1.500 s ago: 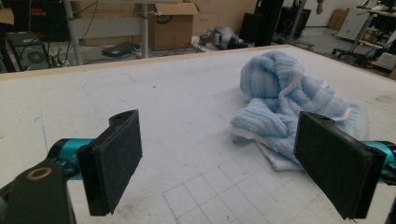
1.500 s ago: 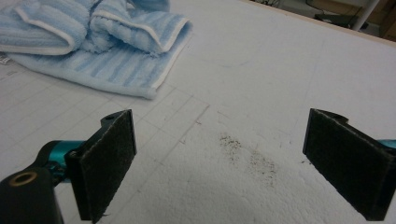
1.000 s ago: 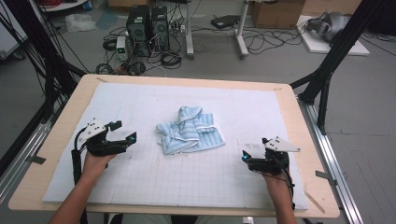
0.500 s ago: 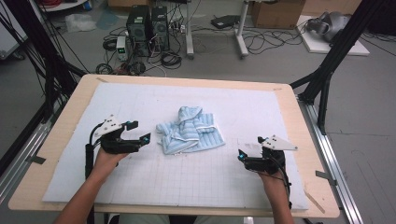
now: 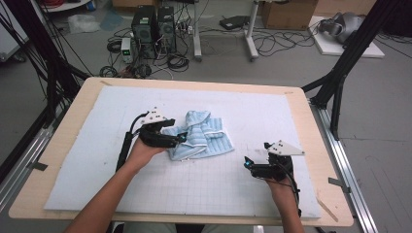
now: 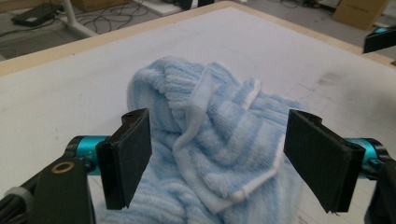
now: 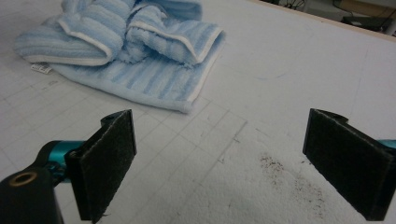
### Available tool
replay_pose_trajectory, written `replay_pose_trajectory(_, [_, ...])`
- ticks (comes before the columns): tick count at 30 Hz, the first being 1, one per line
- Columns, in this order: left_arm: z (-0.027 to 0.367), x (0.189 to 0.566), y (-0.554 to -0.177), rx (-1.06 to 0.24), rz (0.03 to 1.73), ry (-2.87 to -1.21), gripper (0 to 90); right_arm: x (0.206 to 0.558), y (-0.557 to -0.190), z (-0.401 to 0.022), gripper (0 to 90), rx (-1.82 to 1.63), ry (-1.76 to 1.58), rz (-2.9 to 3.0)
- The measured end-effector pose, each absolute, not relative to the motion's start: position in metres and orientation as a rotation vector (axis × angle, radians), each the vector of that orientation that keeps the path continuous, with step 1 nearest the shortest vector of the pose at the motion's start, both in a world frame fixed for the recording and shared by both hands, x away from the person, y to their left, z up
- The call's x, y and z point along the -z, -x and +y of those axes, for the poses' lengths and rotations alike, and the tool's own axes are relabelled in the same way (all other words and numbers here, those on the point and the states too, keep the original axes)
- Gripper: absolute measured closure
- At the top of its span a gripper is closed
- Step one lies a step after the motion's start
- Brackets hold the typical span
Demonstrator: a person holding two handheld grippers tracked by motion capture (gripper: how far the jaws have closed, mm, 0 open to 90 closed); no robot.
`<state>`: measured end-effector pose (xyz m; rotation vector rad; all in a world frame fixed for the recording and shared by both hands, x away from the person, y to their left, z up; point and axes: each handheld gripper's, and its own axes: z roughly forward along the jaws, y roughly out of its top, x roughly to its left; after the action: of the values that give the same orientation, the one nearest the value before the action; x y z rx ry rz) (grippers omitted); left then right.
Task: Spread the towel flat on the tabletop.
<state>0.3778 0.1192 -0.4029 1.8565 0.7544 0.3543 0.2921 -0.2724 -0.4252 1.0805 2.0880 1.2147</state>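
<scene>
While the crumpled blue towel (image 5: 199, 140) lies mid-mat, the left gripper (image 5: 180, 139) sits at its left edge, jaws wide and just closing slightly, cloth between the pads but not pinched. Right gripper (image 5: 248, 164) hangs unclenched, holding nothing, well apart to the right. Judgement: best to clamp one white hem, not a bunched fold. The mat (image 5: 252, 194) offers bare room on all sides for spreading.

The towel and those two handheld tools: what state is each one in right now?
Blue towel: crumpled in a loose heap on the white mat, not spread flat.
Left tool: open, jaws just been closing a little, at the towel's edge with cloth between them, not yet pinched.
Right tool: open, empty, over bare mat, apart from the towel.
</scene>
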Motion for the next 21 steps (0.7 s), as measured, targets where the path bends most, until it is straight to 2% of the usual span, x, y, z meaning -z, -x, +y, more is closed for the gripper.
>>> replay_pose_trajectory(6, [0.096,0.418,-0.395,-0.386,0.83,-1.987,23.9,0.427,-0.293,-0.269,8.8,-1.202,-1.075,2.11])
replay_pose_trajectory(8, [0.087,0.427,-0.4,-0.406,0.842,-2.047,29.0,0.428,-0.295,-0.266,8.8,-1.203,-1.076,2.119])
replay_pose_trajectory(10, [0.086,0.429,-0.402,-0.403,0.84,-2.063,41.0,0.429,-0.296,-0.264,8.8,-1.196,-1.077,2.126])
replay_pose_trajectory(11, [0.084,0.431,-0.403,-0.39,0.825,-2.065,41.0,0.429,-0.296,-0.264,8.8,-1.196,-1.077,2.126])
replay_pose_trajectory(12, [0.084,0.433,-0.402,-0.376,0.798,-2.073,50.6,0.429,-0.296,-0.263,8.8,-1.192,-1.073,2.134])
replay_pose_trajectory(13, [0.083,0.433,-0.402,-0.375,0.771,-2.08,69.9,0.43,-0.297,-0.261,8.8,-1.18,-1.067,2.149])
replay_pose_trajectory(14, [0.083,0.433,-0.402,-0.371,0.744,-2.082,75.2,0.431,-0.297,-0.26,8.8,-1.178,-1.065,2.155])
replay_pose_trajectory(16, [0.086,0.429,-0.401,-0.354,0.729,-2.046,78.4,0.432,-0.299,-0.257,8.8,-1.177,-1.065,2.165])
replay_pose_trajectory(21, [0.114,0.416,-0.406,-0.329,0.788,-1.883,79.1,0.432,-0.308,-0.245,8.9,-1.183,-1.073,2.188])
